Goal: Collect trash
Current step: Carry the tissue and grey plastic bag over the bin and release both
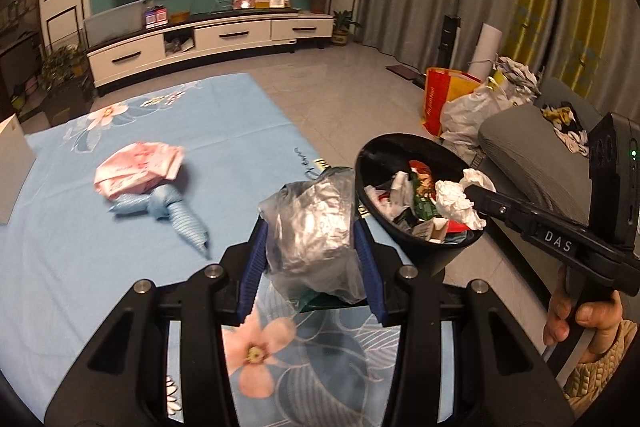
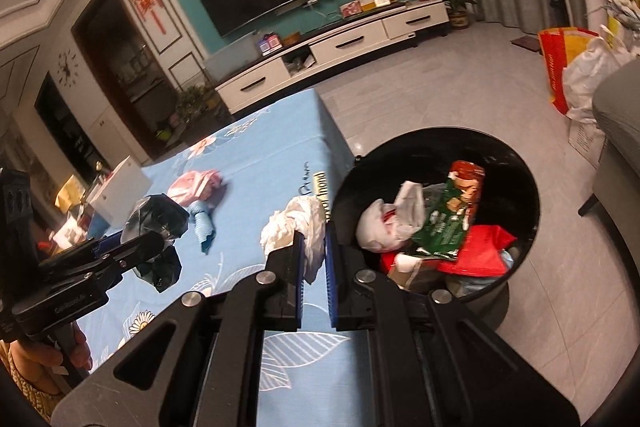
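Observation:
My left gripper (image 1: 310, 233) is shut on a crumpled silvery plastic bag (image 1: 312, 227), held above the blue flowered cloth (image 1: 200, 155). The same bag (image 2: 154, 223) shows dark in the right wrist view, at the left gripper's (image 2: 160, 239) tips. My right gripper (image 2: 314, 227) is shut on a crumpled white tissue (image 2: 294, 223); in the left wrist view the tissue (image 1: 456, 201) hangs over the black bin (image 1: 416, 243), pinched by the right gripper (image 1: 472, 197). The bin (image 2: 524, 203) holds wrappers and paper. A pink wrapper (image 1: 136, 167) and a blue knotted bag (image 1: 172, 213) lie on the cloth.
The bin stands on the tiled floor (image 2: 460, 95) at the table's right edge. A grey sofa (image 1: 532, 155) is at the right, with bags (image 1: 460, 99) beside it. A white box (image 2: 120, 191) sits at the table's far left. A TV stand (image 1: 208, 43) lines the far wall.

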The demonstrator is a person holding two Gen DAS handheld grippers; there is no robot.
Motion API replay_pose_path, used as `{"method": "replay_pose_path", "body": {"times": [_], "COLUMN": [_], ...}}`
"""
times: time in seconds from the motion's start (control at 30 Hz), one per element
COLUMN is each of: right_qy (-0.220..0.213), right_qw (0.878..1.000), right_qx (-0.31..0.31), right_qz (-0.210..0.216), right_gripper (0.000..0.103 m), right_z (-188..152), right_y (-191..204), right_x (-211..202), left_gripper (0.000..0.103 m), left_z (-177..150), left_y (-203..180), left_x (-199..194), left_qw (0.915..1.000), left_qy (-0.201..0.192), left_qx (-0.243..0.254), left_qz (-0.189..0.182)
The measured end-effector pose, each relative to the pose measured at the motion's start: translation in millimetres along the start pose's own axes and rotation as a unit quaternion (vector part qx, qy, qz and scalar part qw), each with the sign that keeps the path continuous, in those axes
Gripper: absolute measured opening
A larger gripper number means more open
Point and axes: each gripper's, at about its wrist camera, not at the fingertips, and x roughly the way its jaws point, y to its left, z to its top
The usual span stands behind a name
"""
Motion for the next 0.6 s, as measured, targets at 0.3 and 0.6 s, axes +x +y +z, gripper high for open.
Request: {"method": "replay_pose_path", "body": {"times": [0.3,0.6], "right_qy": [-0.008,-0.008], "right_qw": [0.999,0.998], "right_qx": [0.031,0.063], "right_qz": [-0.013,-0.031], "right_gripper": [0.01,0.01], "right_z": [0,-2], "right_y": [-29,-58], "right_x": [-3,0], "left_gripper": [0.045,0.045], "left_z": [13,23], "left_y": [-35,-63], "left_x": [25,49], "left_qw": [0.9991,0.9972], "left_qy": [0.008,0.017], "left_qx": [0.038,0.063], "left_qz": [-0.02,-0.036]}}
